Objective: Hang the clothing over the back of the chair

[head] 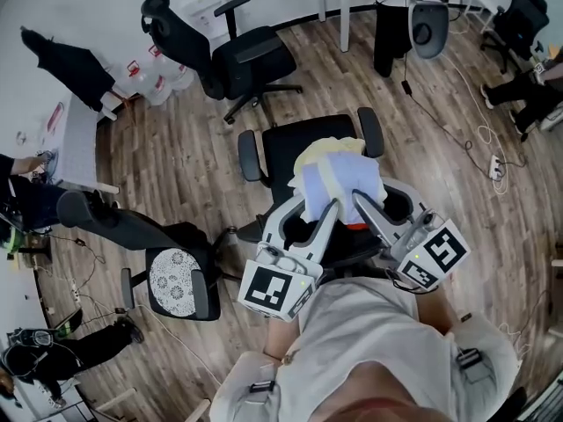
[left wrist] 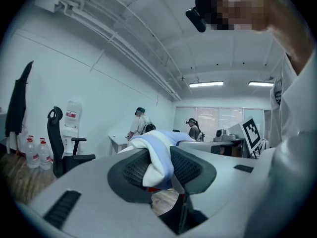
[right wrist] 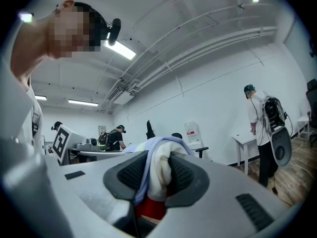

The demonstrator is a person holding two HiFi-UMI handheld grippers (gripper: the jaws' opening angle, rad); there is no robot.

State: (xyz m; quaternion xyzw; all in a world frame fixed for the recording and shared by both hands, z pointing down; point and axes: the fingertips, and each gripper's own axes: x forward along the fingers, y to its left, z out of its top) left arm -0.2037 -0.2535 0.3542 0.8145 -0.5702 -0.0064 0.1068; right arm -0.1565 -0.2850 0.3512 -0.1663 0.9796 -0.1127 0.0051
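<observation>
Two grippers [head: 318,207] [head: 374,199], one bundle of clothing [head: 332,170], five office chairs [head: 251,60] [head: 281,152] [head: 114,222] [head: 429,25] [head: 519,11]

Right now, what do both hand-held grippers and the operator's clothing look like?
The left hand-held gripper and the right hand-held gripper match: light grey moulded shells with long tapered jaws. Each carries a cube with black-and-white square markers on its faces. The pads are dark with a fine grid texture. The person wears a white top.
</observation>
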